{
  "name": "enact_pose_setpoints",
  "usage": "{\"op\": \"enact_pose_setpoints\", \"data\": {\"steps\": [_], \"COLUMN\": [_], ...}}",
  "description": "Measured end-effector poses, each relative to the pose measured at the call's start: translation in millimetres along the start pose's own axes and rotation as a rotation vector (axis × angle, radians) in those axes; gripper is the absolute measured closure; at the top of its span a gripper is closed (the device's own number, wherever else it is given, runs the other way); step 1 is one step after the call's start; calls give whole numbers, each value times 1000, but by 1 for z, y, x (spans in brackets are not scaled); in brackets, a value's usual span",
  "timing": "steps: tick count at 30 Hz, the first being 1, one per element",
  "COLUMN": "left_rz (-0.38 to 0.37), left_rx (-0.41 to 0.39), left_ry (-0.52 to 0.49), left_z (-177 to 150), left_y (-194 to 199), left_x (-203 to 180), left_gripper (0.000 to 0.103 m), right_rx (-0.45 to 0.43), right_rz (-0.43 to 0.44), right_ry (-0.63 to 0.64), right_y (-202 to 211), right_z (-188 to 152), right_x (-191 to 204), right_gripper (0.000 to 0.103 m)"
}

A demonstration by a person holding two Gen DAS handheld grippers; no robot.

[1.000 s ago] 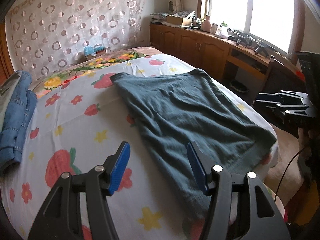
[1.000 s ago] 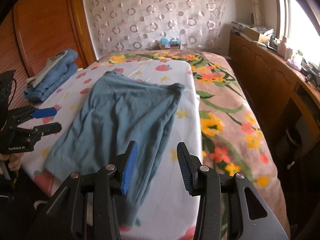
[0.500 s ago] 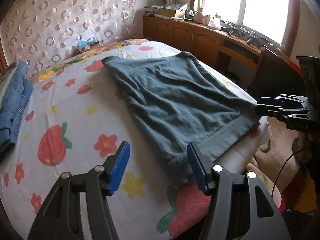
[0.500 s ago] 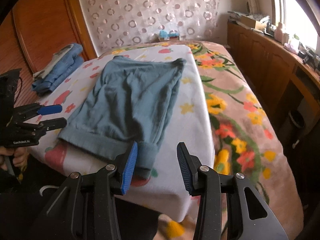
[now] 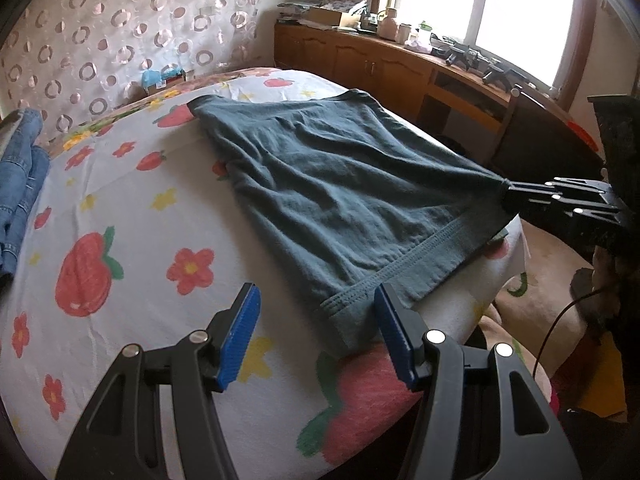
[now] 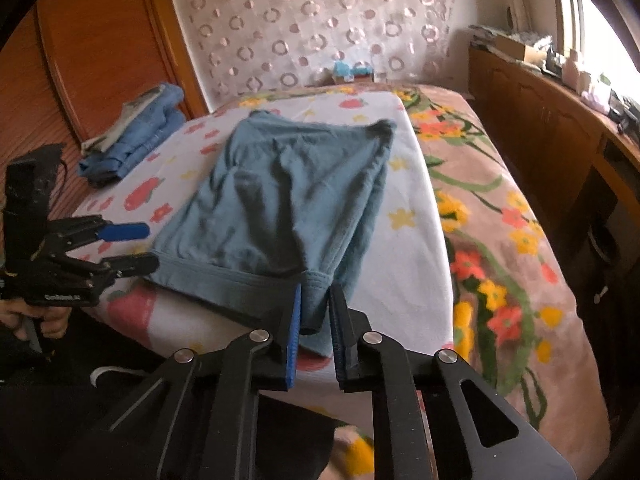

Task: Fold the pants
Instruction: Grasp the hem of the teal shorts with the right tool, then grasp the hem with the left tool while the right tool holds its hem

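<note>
Your right gripper [image 6: 314, 322] pinches a corner of the blue pants [image 5: 344, 196]. Your left gripper [image 5: 316, 332] is wide apart by the other corner.

bed [image 6: 500, 240], brownish floral blanket [image 6: 488, 184] as base, white strawberry-print sheet [image 5: 132, 216] on top; teal pants [image 5: 344, 200] flat on sheet, hem at near edge; folded jeans pile [image 6: 136, 136] at far left corner
</note>
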State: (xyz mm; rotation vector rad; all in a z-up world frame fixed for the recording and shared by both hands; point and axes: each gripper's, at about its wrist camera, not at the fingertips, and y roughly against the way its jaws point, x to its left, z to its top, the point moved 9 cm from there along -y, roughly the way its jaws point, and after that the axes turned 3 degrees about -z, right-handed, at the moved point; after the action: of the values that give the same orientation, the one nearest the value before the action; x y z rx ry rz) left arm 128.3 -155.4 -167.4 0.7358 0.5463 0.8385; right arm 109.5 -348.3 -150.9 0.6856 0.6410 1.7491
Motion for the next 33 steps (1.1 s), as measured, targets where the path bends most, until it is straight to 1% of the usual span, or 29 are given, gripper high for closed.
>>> {"op": "enact_pose_setpoints", "data": {"steps": [4,12,15,16,17,20,21,22,23,24,25,27,33], "left_rz": [-16,-41,-51,-58,-65,-70,-76,-86,-97,-94,-92,-89,-83], "left_rx": [0,-2,-8,-8,-4,-5,-6,-7,-8,-10,-15,-31,-41], "left_ry": [-8,3,13,15,16,6,2,-1,-3,-7,-13,-12,-10], "left_z": [-1,0,-1,-2,-3,-5,-5,-5,-5,-5,-4,-2,1], "left_y": [0,-1,-1,-1,-2,-4,-4,-4,-4,-4,-3,1,7], "left_x": [-4,-3,0,0,-1,-3,-4,-5,-7,-7,-7,-7,-5], "left_gripper": [44,45,50,53,55,57,60,66,69,72,77,82,83], "right_rx": [-7,26,32,33,34,35,35,34,34,35,35,31,10], "right_rz": [2,-15,-20,-21,-21,-26,-26,-25,-24,-25,-25,-21,-3], "right_ry": [-1,-17,-20,-20,-20,-19,-19,-19,-19,-19,-19,-20,-1], "right_y": [6,-3,-6,-6,-7,-8,-8,-8,-8,-9,-8,-8,0], "right_z": [1,-9,-10,-11,-11,-11,-11,-11,-11,-11,-11,-10,-5], "right_x": [2,-2,-3,-3,-3,-4,-4,-4,-4,-4,-4,-3,4], "right_gripper": [92,92,92,92,92,92,92,92,92,92,92,92,92]}}
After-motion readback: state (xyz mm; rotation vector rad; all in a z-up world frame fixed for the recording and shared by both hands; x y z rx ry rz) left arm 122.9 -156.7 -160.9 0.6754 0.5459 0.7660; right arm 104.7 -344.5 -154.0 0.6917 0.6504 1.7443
